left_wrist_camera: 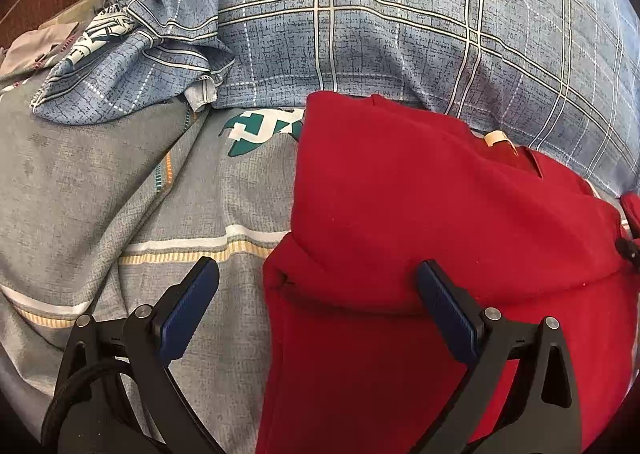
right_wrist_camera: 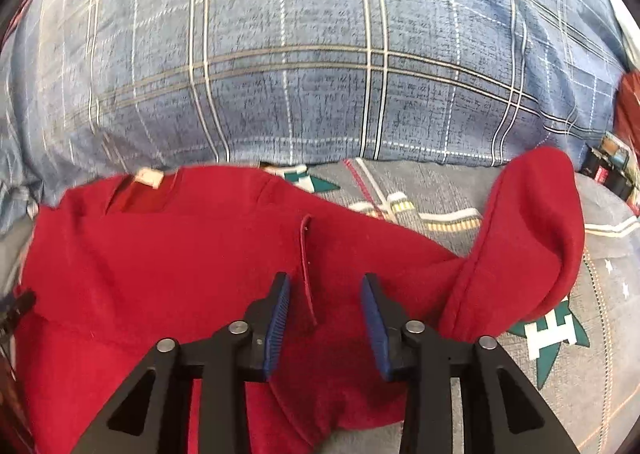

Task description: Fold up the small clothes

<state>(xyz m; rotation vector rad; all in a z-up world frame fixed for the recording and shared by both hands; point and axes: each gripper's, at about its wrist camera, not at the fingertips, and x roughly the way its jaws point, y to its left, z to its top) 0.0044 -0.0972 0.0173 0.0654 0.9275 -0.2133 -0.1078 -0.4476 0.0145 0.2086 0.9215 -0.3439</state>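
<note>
Now we see our left tongs (left_wrist_camera: 318, 280) spread wide over the soft red shirt's (left_wrist_camera: 440, 205) left edge; right tongs (right_wrist_camera: 325, 294) half spread above it, pinching nothing, grey bedsheet (left_wrist_camera: 100, 193) bare beside.

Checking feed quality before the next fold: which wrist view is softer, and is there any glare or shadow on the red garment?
Right wrist view: softer, motion-smeared on the plaid pillow. Left wrist view: sharp; red garment evenly lit, darker in shadow under its fold near the left gripper. Both: fisheye bending, dark corners, no glare.
</note>
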